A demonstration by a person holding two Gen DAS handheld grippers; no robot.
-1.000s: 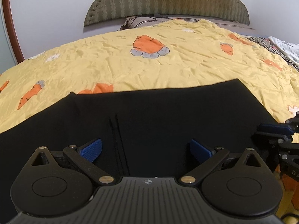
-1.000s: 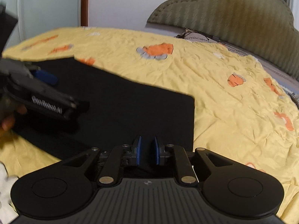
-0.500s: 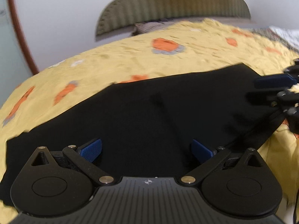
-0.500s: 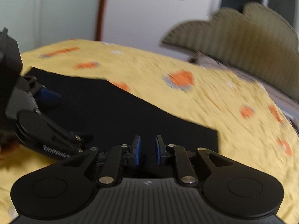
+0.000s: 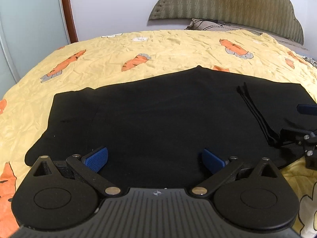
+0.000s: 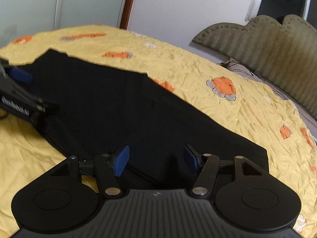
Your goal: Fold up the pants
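Black pants [image 5: 158, 117] lie flat on the yellow sheet [image 5: 158, 47], apparently folded lengthwise; our left gripper [image 5: 155, 159] hovers over them with jaws wide and empty; our right gripper [image 6: 156, 159] has just been opening, nothing between its pads; cross folds remain, we judge.

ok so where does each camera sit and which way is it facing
Left wrist: on the left gripper, jaws open, looking down over the flat black fabric pants on the yellow carrot-print bedsheet.
Right wrist: on the right gripper, its jaws just opened, above the pants' corner.
Shared: pants, bedsheet, olive padded headboard; each shows the other gripper.
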